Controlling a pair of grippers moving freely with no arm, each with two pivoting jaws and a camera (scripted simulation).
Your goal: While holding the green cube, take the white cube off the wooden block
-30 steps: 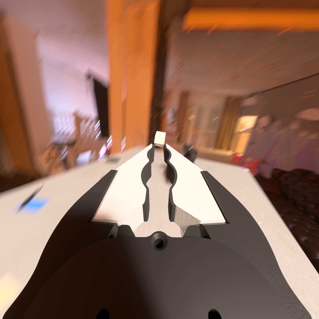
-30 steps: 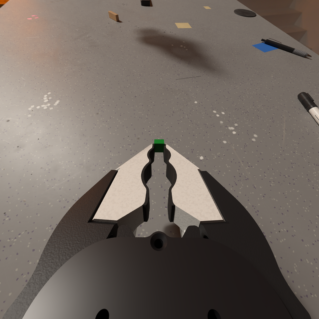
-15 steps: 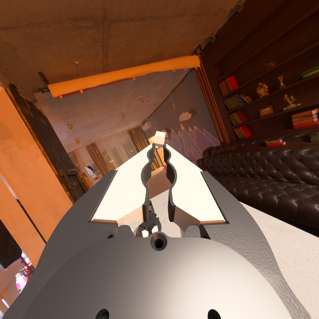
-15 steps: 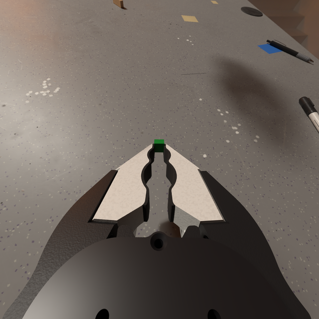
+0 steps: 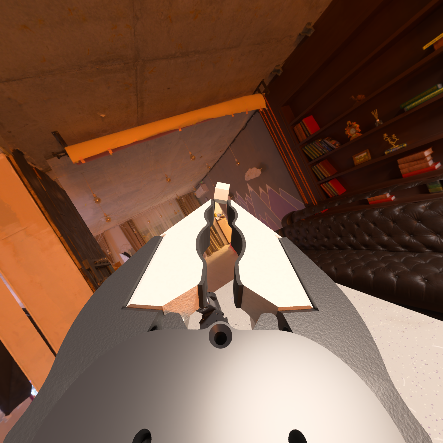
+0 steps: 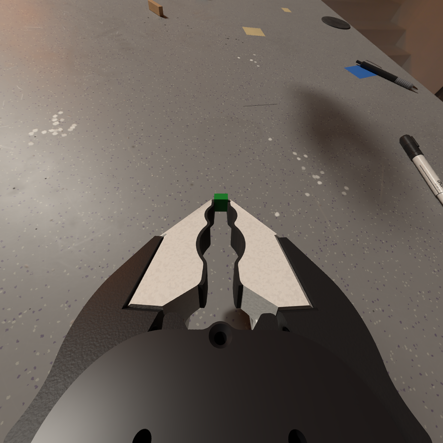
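Our left gripper (image 5: 219, 202) points up at the ceiling, and its jaws are squeezed tight on the white cube (image 5: 221, 191), which pokes out at 12 o'clock past the tips. Our right gripper (image 6: 220, 203) hangs above the grey worktop (image 6: 119, 167), with its jaws pinched on the green cube (image 6: 220, 202). The wooden block (image 6: 155, 8) lies far away at 11 o'clock from the right gripper, with nothing on top. We think the white cube is off it. Next we would only need to set the white cube down, away from the block.
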